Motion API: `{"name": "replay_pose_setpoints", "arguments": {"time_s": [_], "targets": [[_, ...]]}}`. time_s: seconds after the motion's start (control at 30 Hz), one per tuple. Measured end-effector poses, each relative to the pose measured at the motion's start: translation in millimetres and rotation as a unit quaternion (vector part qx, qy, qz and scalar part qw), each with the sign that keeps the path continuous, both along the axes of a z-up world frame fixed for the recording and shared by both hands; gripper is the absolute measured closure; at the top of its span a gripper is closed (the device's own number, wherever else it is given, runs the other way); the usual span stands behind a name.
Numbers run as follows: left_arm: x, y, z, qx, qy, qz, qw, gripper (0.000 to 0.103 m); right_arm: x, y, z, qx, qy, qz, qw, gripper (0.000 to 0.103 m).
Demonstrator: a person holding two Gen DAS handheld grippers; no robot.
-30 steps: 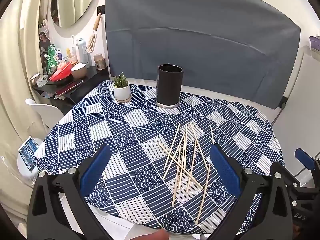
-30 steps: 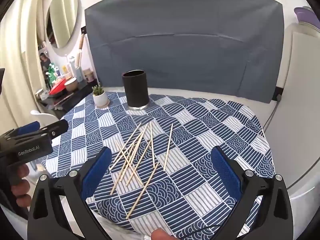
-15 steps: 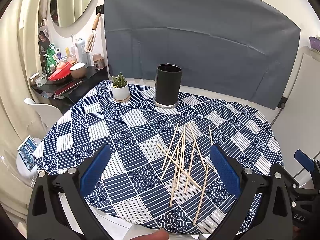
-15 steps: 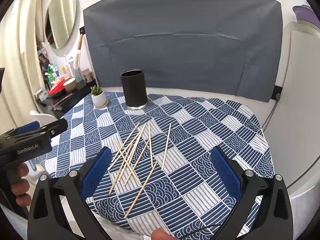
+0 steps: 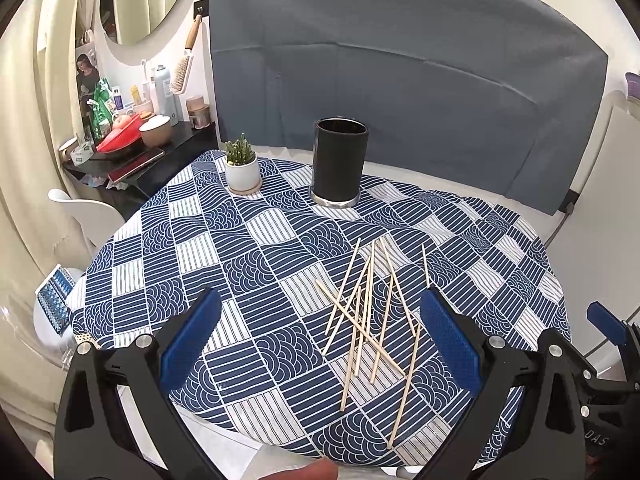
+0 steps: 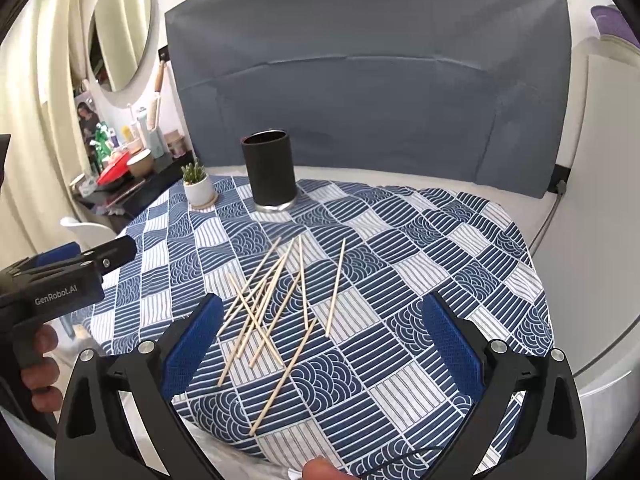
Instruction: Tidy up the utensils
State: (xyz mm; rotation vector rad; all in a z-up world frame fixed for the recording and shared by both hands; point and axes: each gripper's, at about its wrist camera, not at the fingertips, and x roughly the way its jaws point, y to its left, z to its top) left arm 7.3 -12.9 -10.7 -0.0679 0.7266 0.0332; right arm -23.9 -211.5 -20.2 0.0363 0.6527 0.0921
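Loose wooden sticks (image 5: 370, 320) lie crossed in a scattered pile on the near right part of the surface (image 5: 248, 240), which is covered by a blue-and-white patterned cloth. One stick lies slightly apart at the right edge of the pile. A black cylindrical holder (image 5: 340, 164) stands upright at the far side of the surface, well apart from the sticks, its open mouth facing up. A small potted succulent (image 5: 241, 166) in a white pot stands to the left of the holder.

Left gripper (image 5: 320, 344): blue-padded fingers spread wide apart, held above the near edge of the surface, holding and touching nothing. Right gripper (image 6: 320, 344): fingers likewise spread wide, empty, with the stick pile seen between them from above. In the right wrist view the left gripper body appears at the left edge, held by a hand (image 6: 38, 364). A grey panel (image 6: 360, 92) stands behind the surface.
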Motion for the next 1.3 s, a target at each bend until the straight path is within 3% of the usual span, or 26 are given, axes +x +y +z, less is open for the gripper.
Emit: {"name": "replay_pose_setpoints", "arguments": {"time_s": [0.9,1.3], "targets": [[61.2,20.5,-22.9,0.006,0.065,0.021,0.9976,0.006,65.9,10.3,-27.6,-0.002,0.071,-0.008,0.997,0.008],[103.7,18.8,-46.2,0.006,0.122,0.006,0.9925,0.006,105.4,5.6,-41.2,-0.018,0.116,-0.028,0.993,0.008]]}}
